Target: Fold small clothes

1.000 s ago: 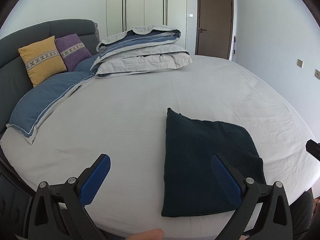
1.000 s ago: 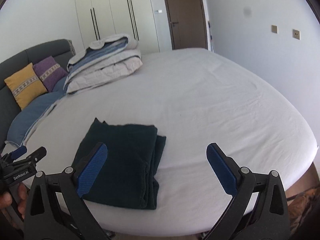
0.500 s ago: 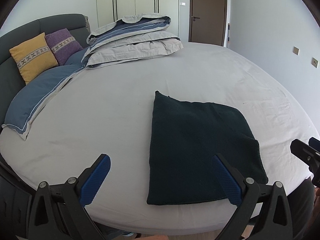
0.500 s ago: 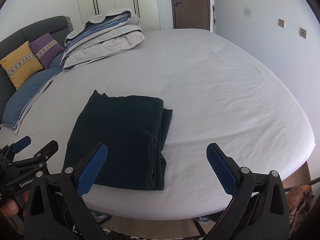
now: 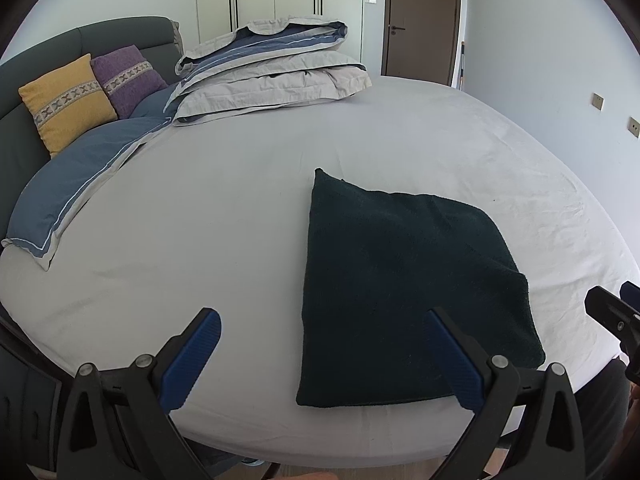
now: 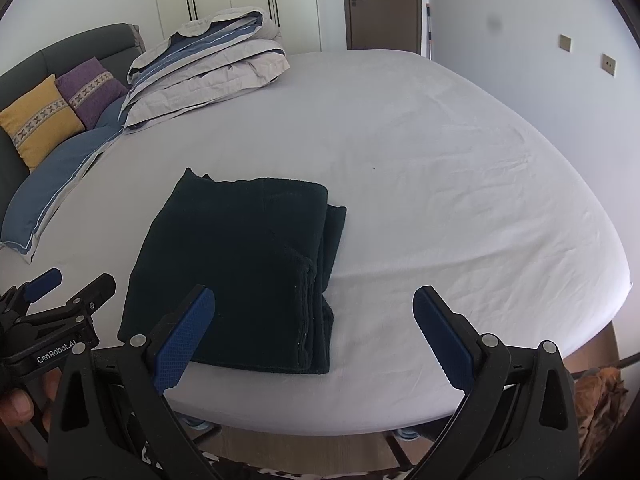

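A dark green folded garment (image 5: 404, 288) lies flat on the white bed sheet (image 5: 240, 208) near the front edge; it also shows in the right wrist view (image 6: 240, 268), with stacked layers along its right side. My left gripper (image 5: 320, 360) is open and empty, held above the bed's front edge just left of the garment's near edge. My right gripper (image 6: 314, 332) is open and empty, above the front edge by the garment's near right corner. Each gripper appears at the edge of the other's view.
A folded grey and blue duvet (image 5: 272, 72) lies at the back of the bed. A yellow cushion (image 5: 66, 100) and a purple cushion (image 5: 126, 74) lean on the dark headboard, with a blue pillow (image 5: 76, 184) in front. A wardrobe and a brown door stand behind.
Both grippers have drawn back and risen from the bed, so the folded garment sits further ahead and more of the front edge shows. The garment has not moved.
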